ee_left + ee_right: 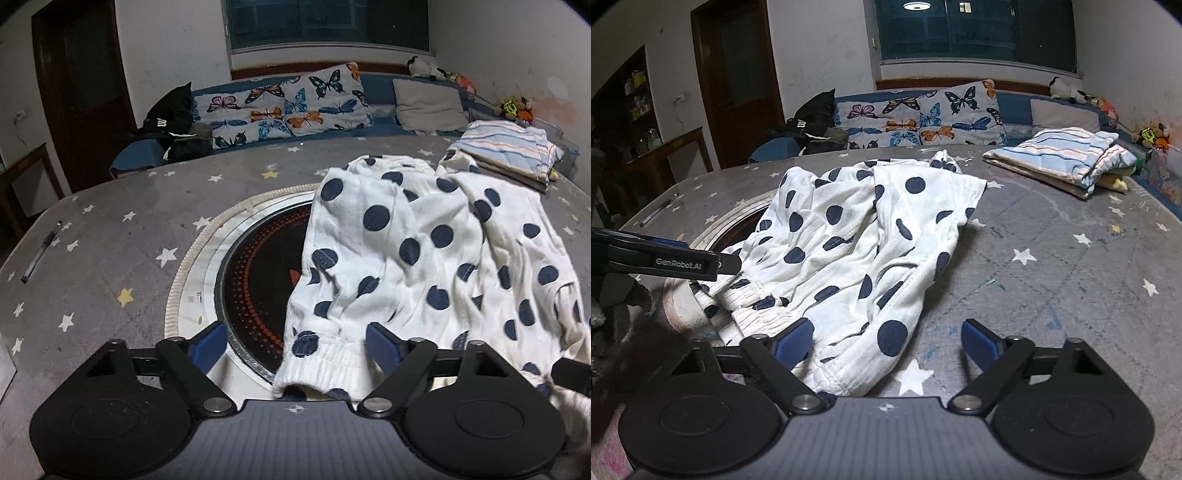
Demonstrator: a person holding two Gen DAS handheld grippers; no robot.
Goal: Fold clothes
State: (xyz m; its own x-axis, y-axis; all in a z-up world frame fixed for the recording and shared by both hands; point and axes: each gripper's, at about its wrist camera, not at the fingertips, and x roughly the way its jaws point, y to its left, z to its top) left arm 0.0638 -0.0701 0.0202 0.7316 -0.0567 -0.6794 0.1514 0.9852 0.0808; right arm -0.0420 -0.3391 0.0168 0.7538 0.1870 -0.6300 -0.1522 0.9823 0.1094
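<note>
On the grey star-patterned bench (1052, 280), a white garment with navy polka dots (857, 240) lies crumpled, spread from the middle toward the near edge. Its left portion drapes over a round black cooktop (258, 280) recessed in the bench top, ringed by a pale ribbed border. A ribbed elastic cuff (317, 365) of the garment sits at the near side, between the spread fingers of the left gripper (295, 345); the jaws stand wide apart and clamp nothing. The right gripper (886, 341) is likewise wide open, its left finger over the garment's near hem, its right finger above bare bench surface. In the right wrist view, the left gripper enters from the left edge, just beside the garment's gathered waistband.

At the far right of the bench rests a folded stack of striped blue and white cloth (1063, 158). A pen (40, 251) lies near the left edge. Beyond the bench stands a blue sofa with butterfly-print cushions (284, 103).
</note>
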